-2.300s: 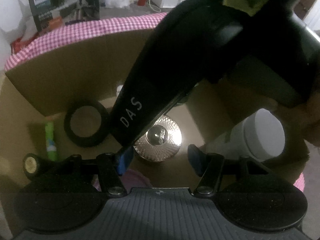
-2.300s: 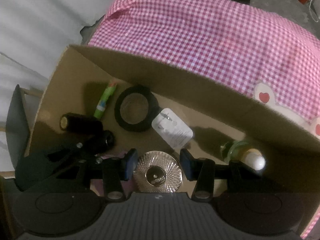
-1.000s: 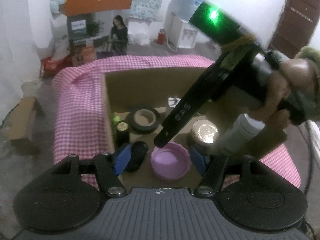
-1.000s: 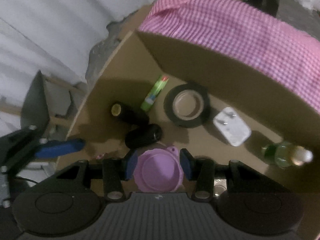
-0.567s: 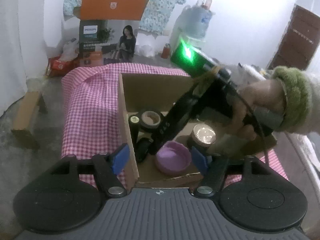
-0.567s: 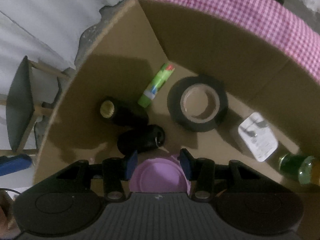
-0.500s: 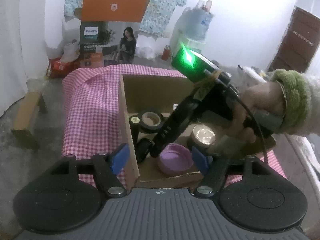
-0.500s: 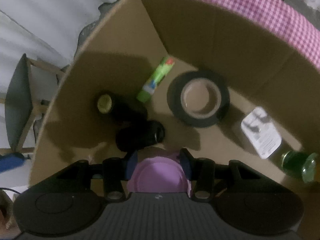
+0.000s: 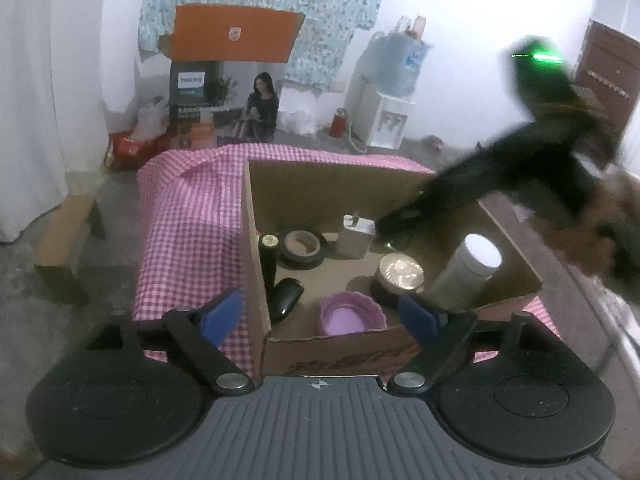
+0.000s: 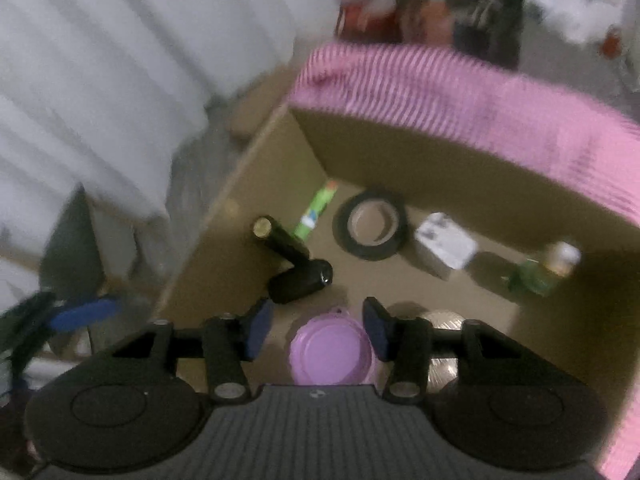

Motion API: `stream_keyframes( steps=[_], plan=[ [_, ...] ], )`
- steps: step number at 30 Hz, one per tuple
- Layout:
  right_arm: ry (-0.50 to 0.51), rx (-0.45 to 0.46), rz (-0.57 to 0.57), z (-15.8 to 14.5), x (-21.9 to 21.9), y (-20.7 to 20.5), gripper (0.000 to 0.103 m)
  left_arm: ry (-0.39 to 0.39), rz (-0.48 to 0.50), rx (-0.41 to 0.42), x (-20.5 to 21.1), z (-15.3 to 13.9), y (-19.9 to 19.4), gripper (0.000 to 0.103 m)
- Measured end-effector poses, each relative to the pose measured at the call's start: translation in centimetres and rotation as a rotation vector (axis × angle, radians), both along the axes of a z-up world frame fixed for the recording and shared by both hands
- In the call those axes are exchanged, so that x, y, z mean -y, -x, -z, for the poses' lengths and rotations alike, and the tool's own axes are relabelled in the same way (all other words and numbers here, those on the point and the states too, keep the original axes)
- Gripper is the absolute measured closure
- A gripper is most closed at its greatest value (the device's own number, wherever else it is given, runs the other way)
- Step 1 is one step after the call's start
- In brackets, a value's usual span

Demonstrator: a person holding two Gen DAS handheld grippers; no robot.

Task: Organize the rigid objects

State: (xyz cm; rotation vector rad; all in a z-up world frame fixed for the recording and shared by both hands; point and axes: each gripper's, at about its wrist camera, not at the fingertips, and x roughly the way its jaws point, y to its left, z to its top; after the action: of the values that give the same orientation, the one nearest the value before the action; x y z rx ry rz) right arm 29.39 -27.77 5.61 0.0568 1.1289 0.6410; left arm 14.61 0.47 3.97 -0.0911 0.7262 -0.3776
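Observation:
An open cardboard box (image 9: 332, 346) stands on a pink checked cloth. On its floor lies a purple lid (image 10: 330, 354), near the front wall (image 9: 350, 316). My right gripper (image 10: 317, 330) hovers above the lid with its jaws opening; a gap shows on both sides and the pads do not touch it. From the left wrist camera this gripper (image 9: 394, 228) is a blurred black shape over the box, held by a hand. My left gripper (image 9: 320, 316) is outside the box's near corner, its jaws opening wide with nothing held.
The box also holds a tape roll (image 10: 372, 226), a white charger (image 10: 444, 246), a green glue stick (image 10: 318, 210), two black cylinders (image 10: 280, 240) (image 10: 302, 280), a green bottle (image 10: 540, 270), a gold-lidded jar (image 9: 400, 276) and a white bottle (image 9: 468, 272). A low wooden bench (image 9: 66, 248) stands left of the table.
The right gripper's jaws have widened off the purple lid, and it has risen up and away from the box floor. The left gripper has backed off and spread its jaws.

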Motion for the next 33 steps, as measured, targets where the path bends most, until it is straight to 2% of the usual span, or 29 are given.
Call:
stream_keyframes(
  steps=[2,5,7,8,11,14,16,19,21,24,27,30,33],
  plan=[
    [-0.032,0.079,0.061,-2.0,2.5,2.8,0.038,0.008,-0.003,0.018,0.1,-0.2,0.4,0.007],
    [-0.056,0.193,0.179,-4.4,7.0,8.0,0.027,0.017,0.001,0.043,0.4,-0.6,1.1,0.003],
    [-0.038,0.272,0.265,-5.8,10.0,11.5,0.024,0.018,0.005,0.056,0.7,-0.7,1.4,0.001],
    [-0.021,0.317,0.313,-6.5,11.4,13.4,0.023,0.020,0.007,0.065,0.8,-0.8,1.6,0.001],
    [0.058,0.455,0.478,-8.9,16.0,19.5,0.010,0.021,0.009,0.094,1.4,-1.1,2.2,0.000],
    [0.144,0.559,0.623,-11.3,19.2,25.2,0.006,0.022,0.008,0.114,1.9,-1.5,2.7,0.000],
    [0.210,0.620,0.678,-12.3,20.6,28.2,0.001,0.021,0.007,0.111,2.4,-1.6,2.7,0.000],
    [0.294,0.681,0.698,-12.9,21.2,31.2,0.000,0.025,0.000,0.113,2.9,-1.6,3.0,0.000],
    [0.303,0.668,0.673,-12.1,20.6,31.5,0.000,0.027,-0.017,0.116,3.1,-1.6,3.2,0.000],
    [0.273,0.607,0.613,-8.6,19.1,30.5,0.000,0.008,-0.053,0.104,3.4,-1.5,3.4,0.000],
    [0.189,0.521,0.526,-4.0,16.5,28.4,0.000,-0.045,-0.089,0.092,3.9,-1.4,3.6,0.000],
    [0.083,0.438,0.473,-0.7,14.0,26.7,0.000,-0.096,-0.126,0.076,4.3,-1.0,3.8,0.000],
    [0.072,0.430,0.452,1.1,10.3,25.4,0.000,-0.135,-0.183,0.058,4.6,-0.6,3.6,0.000]
  ],
)
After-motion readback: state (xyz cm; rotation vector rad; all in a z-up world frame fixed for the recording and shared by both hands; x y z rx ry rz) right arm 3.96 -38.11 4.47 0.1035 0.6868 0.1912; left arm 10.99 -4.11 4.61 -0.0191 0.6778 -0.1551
